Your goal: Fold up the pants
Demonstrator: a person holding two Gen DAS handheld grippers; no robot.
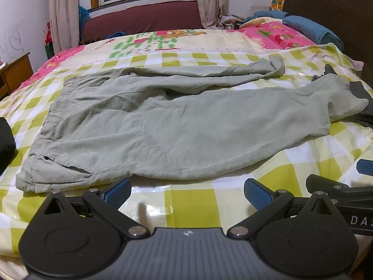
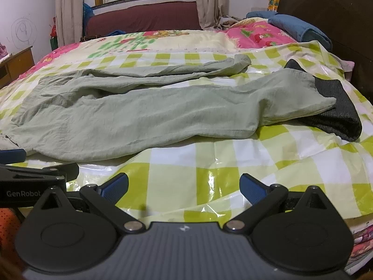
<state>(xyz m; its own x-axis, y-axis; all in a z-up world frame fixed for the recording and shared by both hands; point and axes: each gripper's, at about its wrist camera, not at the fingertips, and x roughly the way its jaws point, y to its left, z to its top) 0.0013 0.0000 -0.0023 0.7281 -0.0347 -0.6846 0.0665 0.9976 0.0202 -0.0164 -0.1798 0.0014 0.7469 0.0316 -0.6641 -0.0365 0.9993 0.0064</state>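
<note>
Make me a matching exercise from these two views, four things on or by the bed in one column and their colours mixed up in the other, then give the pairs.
Things:
1. pants
2. folded blanket by the headboard
3. folded cloth under the near pant leg's hem
4. plastic sheet under the pants

Colours:
A. dark grey
B. yellow-green and white checks
C. pale green
D. blue

Pairs: 1-C, 2-D, 3-A, 4-B
</note>
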